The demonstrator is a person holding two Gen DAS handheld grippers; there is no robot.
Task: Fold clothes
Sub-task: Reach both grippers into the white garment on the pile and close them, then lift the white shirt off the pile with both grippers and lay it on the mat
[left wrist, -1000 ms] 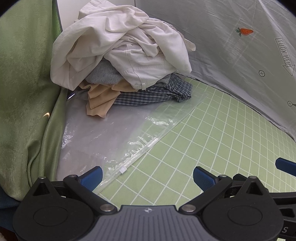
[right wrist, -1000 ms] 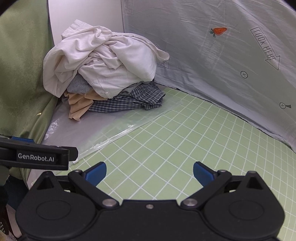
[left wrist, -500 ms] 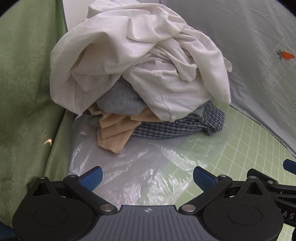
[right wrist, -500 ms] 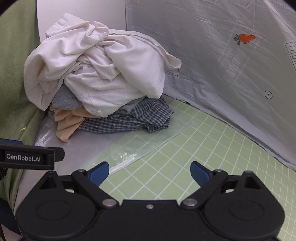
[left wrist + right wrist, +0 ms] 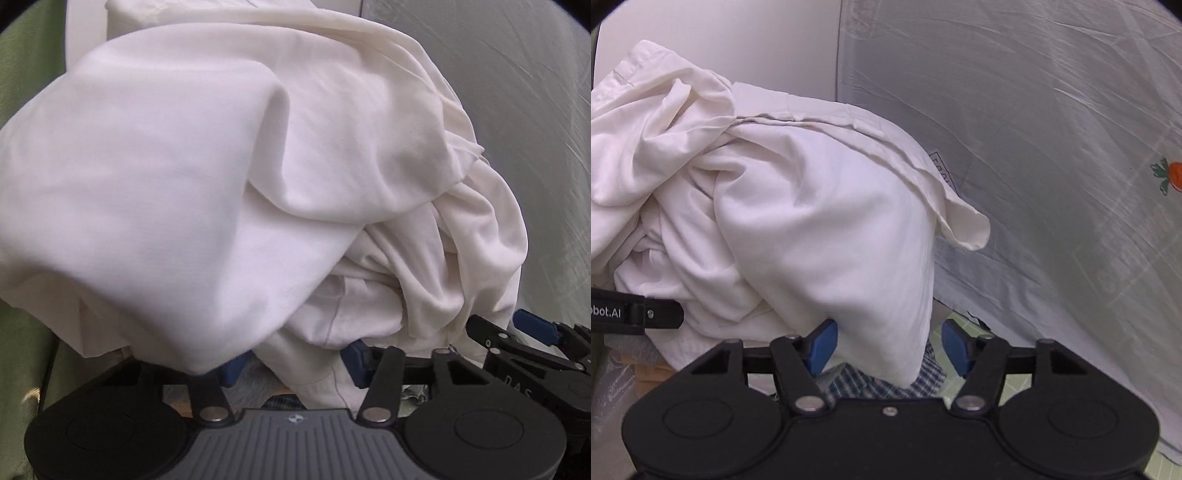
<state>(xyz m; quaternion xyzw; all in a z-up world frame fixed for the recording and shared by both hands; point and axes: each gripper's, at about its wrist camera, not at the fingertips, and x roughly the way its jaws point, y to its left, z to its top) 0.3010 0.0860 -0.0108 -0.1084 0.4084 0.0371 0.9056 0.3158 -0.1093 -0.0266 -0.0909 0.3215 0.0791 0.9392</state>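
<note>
A heap of clothes fills both views, with a large crumpled white garment (image 5: 229,177) on top; it also shows in the right wrist view (image 5: 812,221). My left gripper (image 5: 295,363) is open, its blue pads on either side of a hanging white fold at the heap's lower front. My right gripper (image 5: 888,349) is open around another hanging white fold, with a blue checked garment (image 5: 871,384) just below it. A grey garment (image 5: 251,391) peeks out under the white one. The right gripper's fingers (image 5: 532,326) show at the right of the left wrist view.
A grey sheet with a carrot print (image 5: 1176,177) hangs behind and to the right. A green curtain (image 5: 22,369) stands on the left. A green grid mat (image 5: 960,321) lies under the heap. Clear plastic (image 5: 613,373) lies at its left foot.
Both grippers have moved forward right up to the heap, which now fills the views. Their jaws have narrowed and now straddle hanging folds of the white garment.
</note>
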